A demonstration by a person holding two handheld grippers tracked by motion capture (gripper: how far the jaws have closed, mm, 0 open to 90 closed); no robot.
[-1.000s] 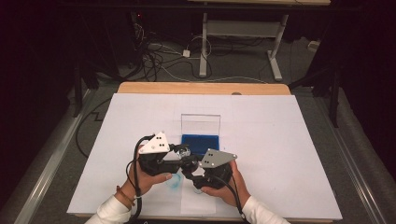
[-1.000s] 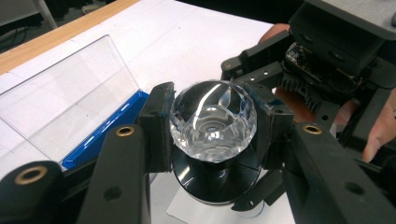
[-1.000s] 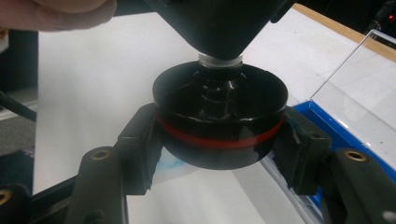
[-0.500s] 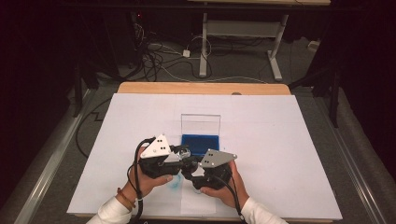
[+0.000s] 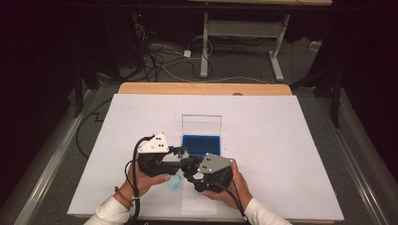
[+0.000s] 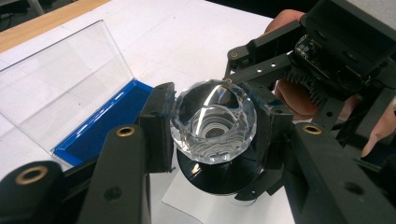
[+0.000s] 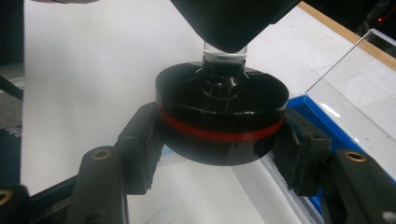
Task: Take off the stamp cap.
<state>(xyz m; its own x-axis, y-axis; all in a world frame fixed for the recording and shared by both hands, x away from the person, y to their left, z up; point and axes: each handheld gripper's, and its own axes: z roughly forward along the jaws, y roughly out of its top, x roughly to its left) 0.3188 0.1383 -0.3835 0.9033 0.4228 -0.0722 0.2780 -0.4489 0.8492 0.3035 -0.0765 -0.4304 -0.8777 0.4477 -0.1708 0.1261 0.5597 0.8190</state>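
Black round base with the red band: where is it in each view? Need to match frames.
High view: the black round base with the red band is a small dark spot low centre, between the two grippers.
Left gripper view: bottom centre, under the clear faceted crystal knob.
Right gripper view: centre, clamped by the jaws.
Shared landmark: the open blue case with a clear lid.

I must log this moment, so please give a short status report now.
Left claw shut on crystal knob. Right claw shut on black disc base. Both above the sheet, beside open blue case. Nothing blocking.
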